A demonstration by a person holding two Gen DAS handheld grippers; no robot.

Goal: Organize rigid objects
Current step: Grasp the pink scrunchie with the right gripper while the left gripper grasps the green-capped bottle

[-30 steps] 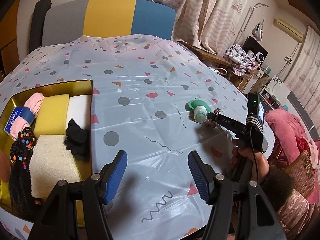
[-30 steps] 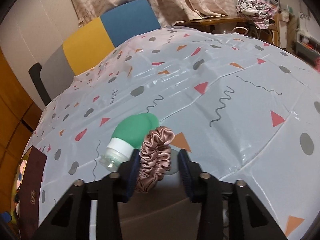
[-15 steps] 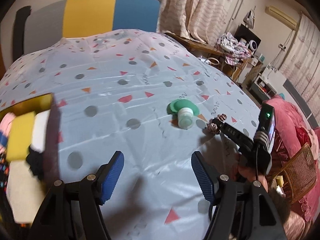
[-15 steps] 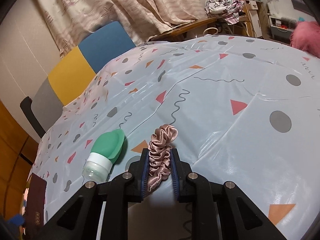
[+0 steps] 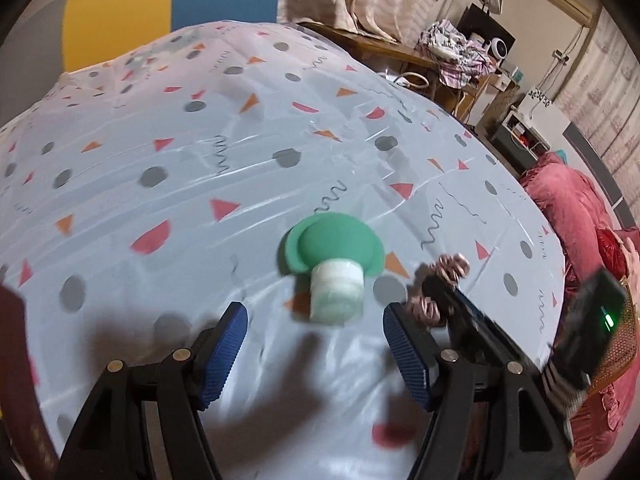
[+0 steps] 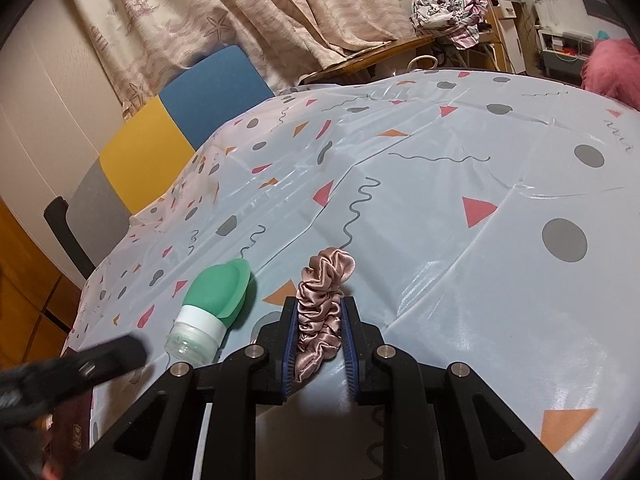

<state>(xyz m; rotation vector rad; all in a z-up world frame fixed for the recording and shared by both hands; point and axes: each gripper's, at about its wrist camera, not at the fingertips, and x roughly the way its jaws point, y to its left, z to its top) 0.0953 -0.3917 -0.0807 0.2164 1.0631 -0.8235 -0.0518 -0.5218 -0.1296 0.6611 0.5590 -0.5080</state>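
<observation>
Two wrist fisheyes, low and close over the bench (image 5: 248, 184).
Each looks forward along its own jaws; both share the green bottle (image 5: 334, 254) (image 6: 218, 292) and pink scrunchie (image 5: 450, 270) (image 6: 324, 300).

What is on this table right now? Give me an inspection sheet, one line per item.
Surface: table under a glossy patterned cloth, wrinkled.
Job's things: green bottle with white cap lying on its side; pink scrunchie beside it, apart from it.
Clutter: dark red box edge at the left, blurred.
Grippers: left gripper open, jaws wide, bottle's cap just ahead of them; right gripper shut on the scrunchie.
Cables: a looped cord beyond the table's far edge.
Surroundings: grey, yellow and blue chair, curtains, a desk with piled clothes, pink bedding.
</observation>
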